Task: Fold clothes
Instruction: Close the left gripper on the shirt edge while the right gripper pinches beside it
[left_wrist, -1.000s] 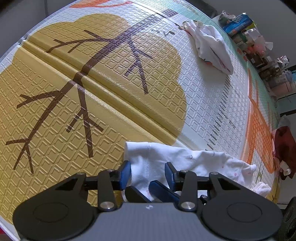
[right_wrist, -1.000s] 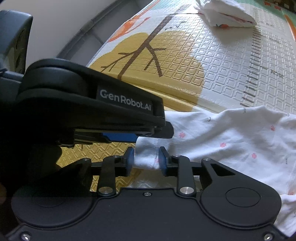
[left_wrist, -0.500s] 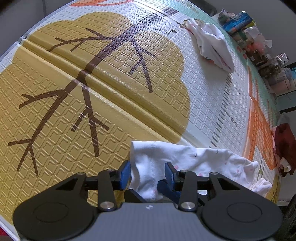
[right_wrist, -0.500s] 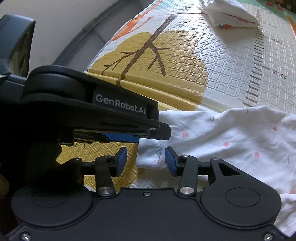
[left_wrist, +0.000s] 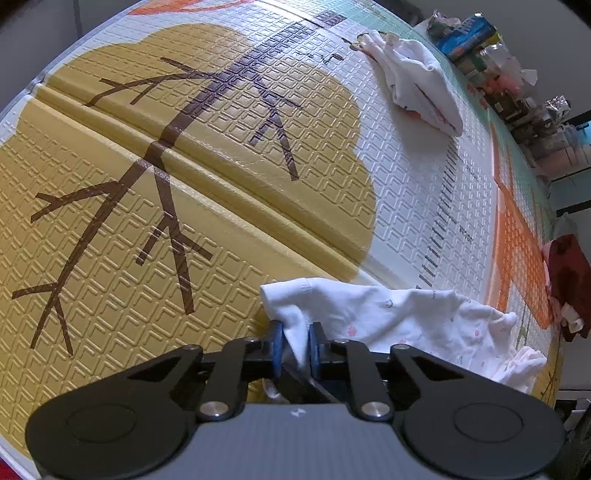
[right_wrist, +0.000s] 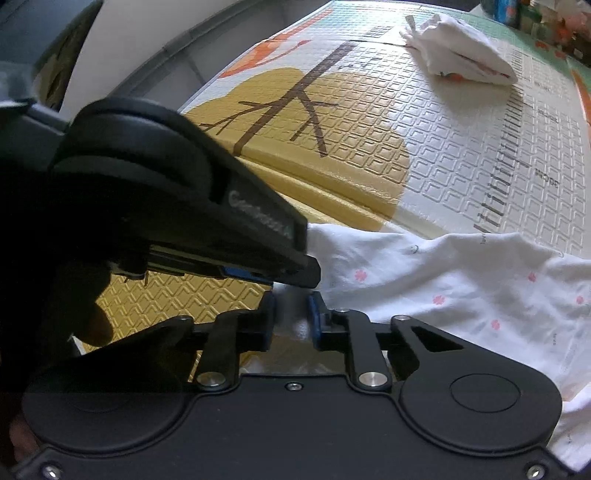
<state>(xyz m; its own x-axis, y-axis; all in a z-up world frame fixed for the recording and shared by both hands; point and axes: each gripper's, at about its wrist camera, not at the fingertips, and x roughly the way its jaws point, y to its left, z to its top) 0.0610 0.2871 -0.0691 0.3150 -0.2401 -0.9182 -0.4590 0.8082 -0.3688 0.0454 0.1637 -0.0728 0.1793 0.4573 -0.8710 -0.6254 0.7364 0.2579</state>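
Both the left gripper (left_wrist: 295, 345) and right gripper (right_wrist: 290, 314) are closing on the hem at 6 o'clock of the white garment (left_wrist: 391, 317): light, limp, wrinkle-prone cotton, best held at its corners.

A padded play mat (left_wrist: 406, 177) covers the floor, its surface pressed in a raised square pattern. Printed on it is a mustard-yellow tree crown (left_wrist: 229, 155) with a dark brown trunk and branches (left_wrist: 162, 158). A fold line (left_wrist: 207, 162) crosses the yellow area. Toward the right runs a printed ruler scale (left_wrist: 445, 218) of short dark ticks, and beyond it an orange checked shape (left_wrist: 517, 251). At the far edge, past the mat, stands a cluttered row of packages and bags (left_wrist: 491, 66), too small to tell apart.
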